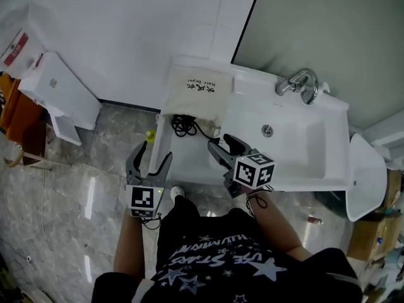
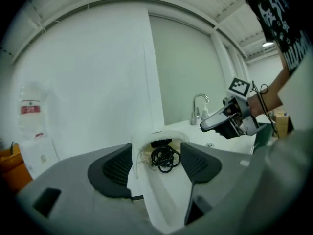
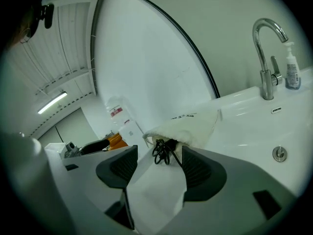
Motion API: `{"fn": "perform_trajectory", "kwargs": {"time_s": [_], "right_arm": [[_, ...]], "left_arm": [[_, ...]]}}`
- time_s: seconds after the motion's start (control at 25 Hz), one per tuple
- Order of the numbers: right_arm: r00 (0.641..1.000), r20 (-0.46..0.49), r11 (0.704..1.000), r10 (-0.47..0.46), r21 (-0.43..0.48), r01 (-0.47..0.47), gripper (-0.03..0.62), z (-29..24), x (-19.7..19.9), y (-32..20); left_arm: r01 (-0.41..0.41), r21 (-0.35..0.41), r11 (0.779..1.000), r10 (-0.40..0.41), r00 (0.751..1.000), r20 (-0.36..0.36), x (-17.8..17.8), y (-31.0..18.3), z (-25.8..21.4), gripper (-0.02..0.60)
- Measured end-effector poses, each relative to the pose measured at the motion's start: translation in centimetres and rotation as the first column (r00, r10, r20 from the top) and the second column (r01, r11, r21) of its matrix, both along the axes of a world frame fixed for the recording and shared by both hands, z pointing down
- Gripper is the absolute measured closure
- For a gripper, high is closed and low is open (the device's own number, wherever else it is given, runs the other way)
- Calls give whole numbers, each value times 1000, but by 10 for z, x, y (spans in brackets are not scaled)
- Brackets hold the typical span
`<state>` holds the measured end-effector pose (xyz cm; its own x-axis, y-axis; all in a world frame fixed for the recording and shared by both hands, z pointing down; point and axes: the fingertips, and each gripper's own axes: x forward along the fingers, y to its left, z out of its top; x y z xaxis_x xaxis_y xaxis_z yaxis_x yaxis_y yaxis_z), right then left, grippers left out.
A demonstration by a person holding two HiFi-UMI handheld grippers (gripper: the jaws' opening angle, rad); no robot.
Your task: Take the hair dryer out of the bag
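Left gripper (image 1: 154, 153) and right gripper (image 1: 219, 142) gape empty.
Cream bag (image 1: 197, 96) lies on the surface (image 1: 247, 106), black cord (image 1: 184, 126) spilling out.

The left gripper (image 2: 156, 161) has its two fingers (image 2: 115, 169) wide apart, and nothing touches their dark pads. Straight ahead, in the gap between the fingertips, a cream bag (image 2: 159, 134) lies on the white sink top (image 2: 168, 204) with its open mouth facing this way. A black cord (image 2: 165, 159) spills out of the mouth in loops. Past the right finger, the right gripper (image 2: 208, 125) hangs over the sink. A shiny tap (image 2: 199, 104) stands behind it. Far past the left finger is something orange (image 2: 10, 168).
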<state>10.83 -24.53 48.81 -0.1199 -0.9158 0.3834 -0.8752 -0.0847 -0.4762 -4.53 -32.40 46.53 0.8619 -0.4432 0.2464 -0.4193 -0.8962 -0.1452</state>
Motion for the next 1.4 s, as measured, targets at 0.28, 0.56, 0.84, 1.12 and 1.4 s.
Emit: {"fn": "perform_trajectory", "kwargs": {"time_s": [0.28, 0.56, 0.84, 1.12, 1.4], "right_arm": [[997, 10, 996, 77, -38, -76, 327, 11, -4, -22], [990, 49, 986, 133, -110, -127, 339, 30, -6, -35], [985, 65, 976, 161, -158, -150, 339, 44, 1, -76], [977, 99, 949, 190, -275, -157, 362, 66, 17, -121], [935, 152, 892, 321, -379, -245, 362, 84, 54, -151]], "left_arm": [[-171, 52, 984, 163, 978, 131, 48, -46, 30, 258], [-309, 140, 941, 273, 934, 229, 94, -76, 53, 291], [-375, 69, 924, 352, 908, 227, 119, -93, 52, 526], [-397, -8, 918, 392, 903, 175, 139, -113, 36, 534], [-396, -34, 918, 396, 903, 168, 150, -120, 43, 534]]}}
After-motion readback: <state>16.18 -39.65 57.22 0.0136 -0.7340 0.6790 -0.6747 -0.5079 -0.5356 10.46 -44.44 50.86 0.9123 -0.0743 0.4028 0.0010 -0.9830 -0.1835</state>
